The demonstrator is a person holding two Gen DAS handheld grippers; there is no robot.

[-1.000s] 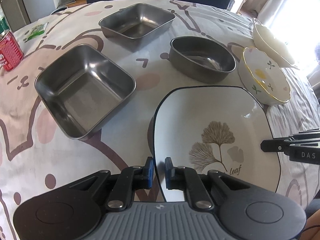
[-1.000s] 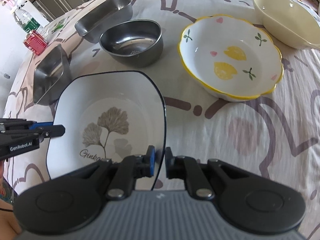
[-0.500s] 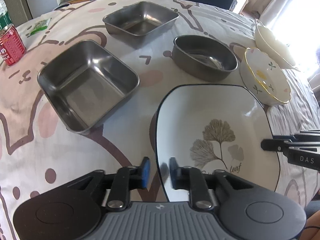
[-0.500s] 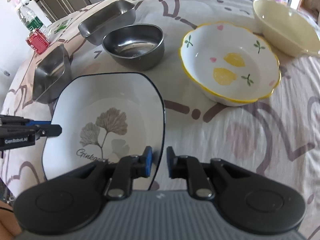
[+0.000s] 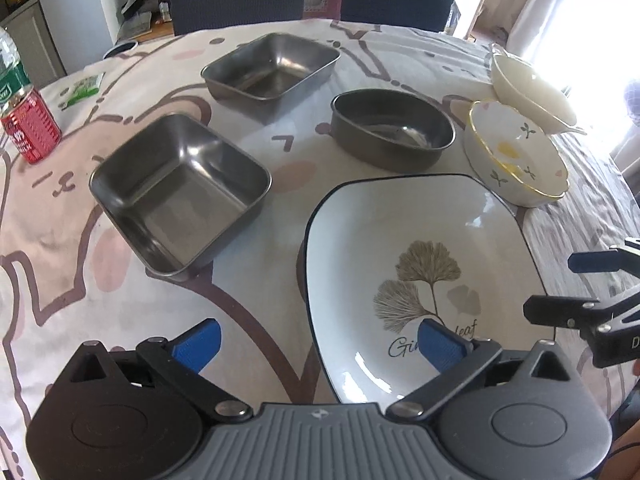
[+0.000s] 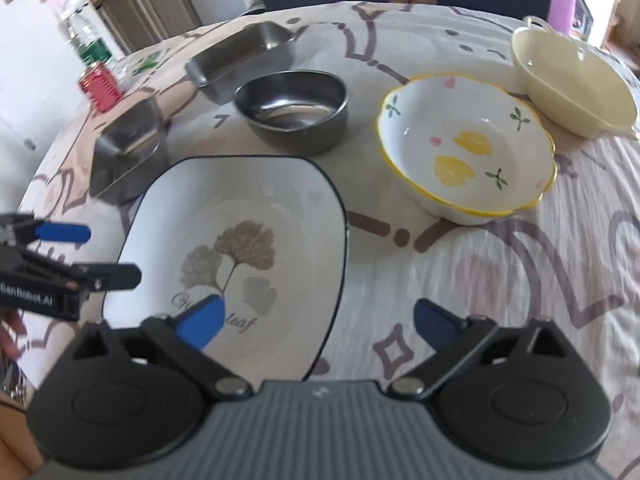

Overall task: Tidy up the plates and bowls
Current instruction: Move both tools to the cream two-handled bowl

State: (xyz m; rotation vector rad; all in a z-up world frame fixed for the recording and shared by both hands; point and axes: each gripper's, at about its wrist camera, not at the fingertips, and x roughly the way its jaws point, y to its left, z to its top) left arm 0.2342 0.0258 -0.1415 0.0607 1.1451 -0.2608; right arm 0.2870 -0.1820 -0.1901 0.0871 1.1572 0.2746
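The white plate [image 5: 420, 240] with a dark rim and a leaf print lies flat on the surface [image 5: 132, 304], nearest both cameras. The left gripper [image 5: 318, 340] straddles the plate's left edge and its fingers [image 5: 196, 342] are opening wide, one blue pad over the cloth and the other over the plate, neither pressing on the rim. The right gripper [image 6: 320, 322] straddles the plate's right edge in the same way, its fingers [image 6: 202, 320] also opening, with the rim loose between them.

Just beyond the plate stands an oval metal bowl [image 5: 394, 134]. To its right sits a flowered bowl [image 5: 516, 152] with a yellow scalloped rim, and behind that a cream bowl [image 5: 532, 92] with handles. To the plate's left is a square metal tray [image 5: 180, 192], close to it but not touching, and farther back a second metal tray [image 5: 272, 70].

The left view shows both trays' insides fully and washes out the cream bowl in window glare; the right view shows the cream bowl [image 6: 572, 80] and the flowered bowl's [image 6: 466, 148] lemon pattern clearly, but sees the trays only edge-on. A red can [image 5: 30, 128] stands at the far left edge of the cloth, beside a clear bottle [image 6: 86, 44] that the right view shows more fully. Each view catches the other gripper at its border.
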